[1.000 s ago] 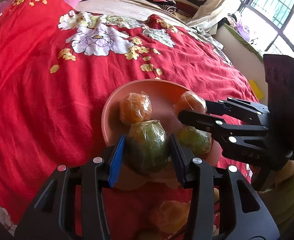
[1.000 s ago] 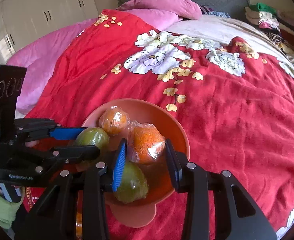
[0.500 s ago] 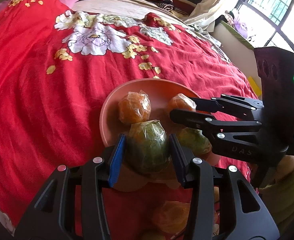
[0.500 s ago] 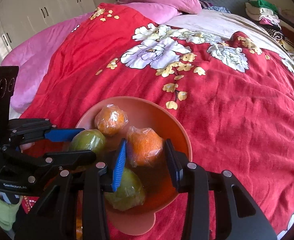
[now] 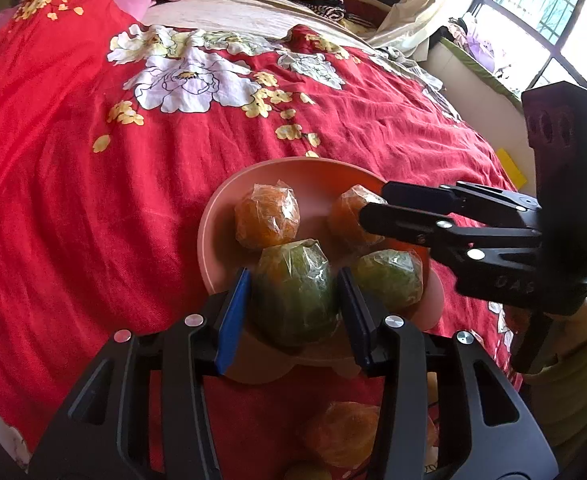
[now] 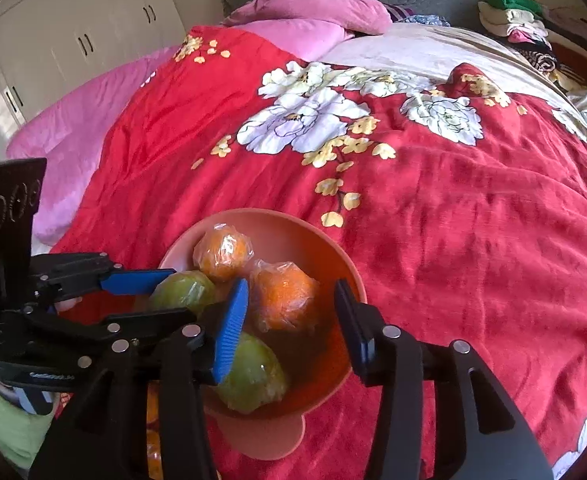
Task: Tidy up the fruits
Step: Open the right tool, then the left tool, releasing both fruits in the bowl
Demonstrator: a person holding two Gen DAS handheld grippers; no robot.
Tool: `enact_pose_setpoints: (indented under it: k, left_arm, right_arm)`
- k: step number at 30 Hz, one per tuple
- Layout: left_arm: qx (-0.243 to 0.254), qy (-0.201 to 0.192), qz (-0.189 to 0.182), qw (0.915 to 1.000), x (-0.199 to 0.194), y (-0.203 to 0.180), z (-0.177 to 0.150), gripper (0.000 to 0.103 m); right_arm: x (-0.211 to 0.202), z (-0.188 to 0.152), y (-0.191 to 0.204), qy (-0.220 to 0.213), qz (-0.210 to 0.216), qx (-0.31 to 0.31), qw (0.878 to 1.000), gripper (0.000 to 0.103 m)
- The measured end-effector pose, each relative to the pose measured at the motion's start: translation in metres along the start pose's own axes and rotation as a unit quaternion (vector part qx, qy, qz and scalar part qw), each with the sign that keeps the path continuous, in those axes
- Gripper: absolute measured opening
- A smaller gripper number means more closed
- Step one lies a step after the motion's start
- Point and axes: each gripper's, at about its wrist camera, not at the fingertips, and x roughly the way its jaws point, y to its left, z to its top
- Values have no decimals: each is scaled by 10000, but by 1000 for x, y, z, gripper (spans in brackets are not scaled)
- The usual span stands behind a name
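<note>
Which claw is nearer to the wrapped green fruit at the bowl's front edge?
Left. The left claw has its pads closed on that green fruit. The right claw is opening around a wrapped orange further into the bowl.

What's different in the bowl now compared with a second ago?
The right gripper has let go of the plastic-wrapped orange; its jaws are opening, with the fruit sitting loose between them in the salmon-pink bowl. The left gripper stays clamped on the wrapped green fruit. The other wrapped orange and second green fruit haven't moved.
</note>
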Motion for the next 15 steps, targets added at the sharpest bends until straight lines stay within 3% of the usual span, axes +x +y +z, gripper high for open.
enact_pose_setpoints:
  k: [9,15]
  left_arm:
    - [22,-12,7,10000,-2,-2,0,39]
    - [10,-97,19,10000,-10,-1,1,46]
  right_arm:
    - [-27,-9,-4,-263,-29,158,9995,56]
    - [-45,-17,-2,-445,-181,160,9987,67]
